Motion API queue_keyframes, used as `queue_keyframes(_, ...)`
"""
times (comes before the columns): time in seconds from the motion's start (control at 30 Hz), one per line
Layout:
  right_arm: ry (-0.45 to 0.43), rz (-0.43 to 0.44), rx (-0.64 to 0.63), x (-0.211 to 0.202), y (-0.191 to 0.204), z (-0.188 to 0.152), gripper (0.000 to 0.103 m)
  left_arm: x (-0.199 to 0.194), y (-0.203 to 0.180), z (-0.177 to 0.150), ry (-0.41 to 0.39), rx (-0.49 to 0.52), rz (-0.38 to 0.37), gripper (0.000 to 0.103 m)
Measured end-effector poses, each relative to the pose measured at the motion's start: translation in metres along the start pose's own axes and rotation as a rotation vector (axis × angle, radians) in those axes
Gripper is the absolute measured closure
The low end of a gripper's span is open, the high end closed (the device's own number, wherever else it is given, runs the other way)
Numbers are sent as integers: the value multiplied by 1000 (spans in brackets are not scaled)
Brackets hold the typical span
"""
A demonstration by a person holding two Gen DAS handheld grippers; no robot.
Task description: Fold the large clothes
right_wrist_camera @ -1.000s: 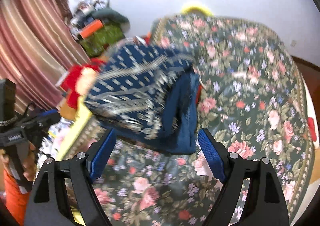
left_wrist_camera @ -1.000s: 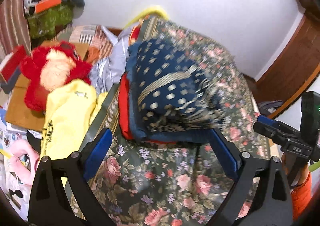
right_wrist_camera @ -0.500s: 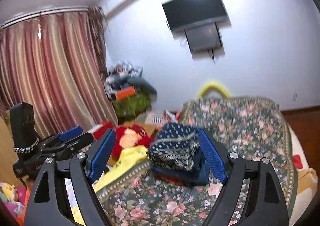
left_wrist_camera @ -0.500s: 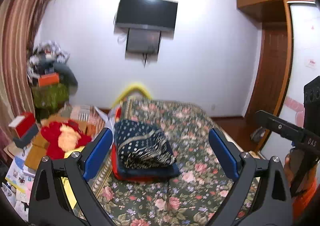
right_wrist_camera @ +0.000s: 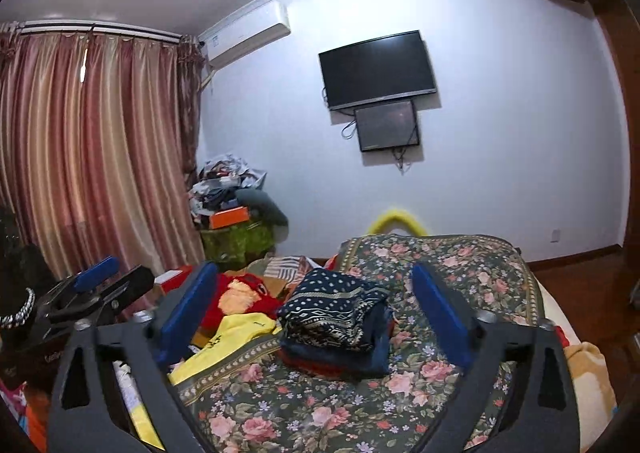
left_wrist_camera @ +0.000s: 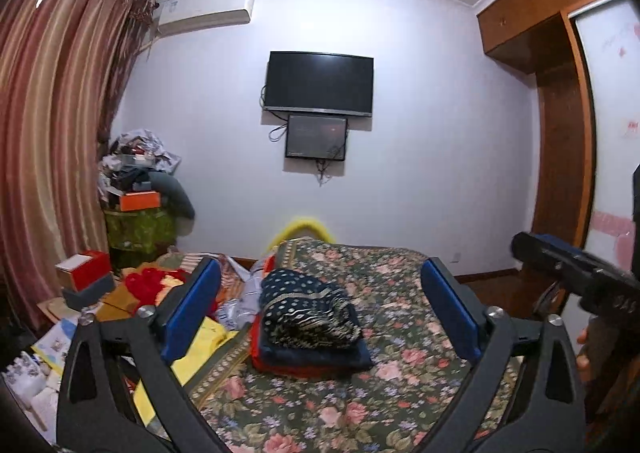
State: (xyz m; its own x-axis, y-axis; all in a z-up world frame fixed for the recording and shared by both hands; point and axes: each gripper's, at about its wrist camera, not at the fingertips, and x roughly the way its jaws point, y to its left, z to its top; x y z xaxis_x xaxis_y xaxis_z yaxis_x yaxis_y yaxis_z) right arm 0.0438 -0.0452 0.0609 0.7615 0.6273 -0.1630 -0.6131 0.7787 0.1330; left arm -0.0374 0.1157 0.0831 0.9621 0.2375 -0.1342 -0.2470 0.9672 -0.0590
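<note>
Since a second ago I've pulled both grippers up and back from the folded navy patterned garment point(left_wrist_camera: 310, 311); it filled the views then and now sits small and well ahead of me, and both sets of jaws have just been opening with nothing between them. My left gripper point(left_wrist_camera: 320, 313) and right gripper point(right_wrist_camera: 316, 313) are both spread wide and empty, pointing nearly level across the room. The garment lies on top of a stack of folded clothes point(left_wrist_camera: 308, 359), a navy layer and a red one beneath, near the left edge of the floral bed point(left_wrist_camera: 400, 365). I judge this fold finished and the step in hand to be the retreat and the reach for the next large piece. To do that well I'd keep the jaws high enough to clear the stack so nothing snags its top fold. The likeliest candidate looks to be the yellow garment point(right_wrist_camera: 236, 337) draped at the bed's left side beside the red plush toy point(right_wrist_camera: 240, 299). I'd take it by two corners and bring it onto open bedspread, clear of the stack.
</note>
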Motion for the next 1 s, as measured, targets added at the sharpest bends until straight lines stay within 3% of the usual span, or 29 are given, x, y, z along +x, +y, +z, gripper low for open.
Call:
queue_keyframes(0.37,12,-63,-11,-5,-3,-3,0,6,-10,-12,32,31,13,0)
queue_keyframes(1.0,51,-56,-16,-3,1,-7,0,15,-4,-21,78,11,27,0)
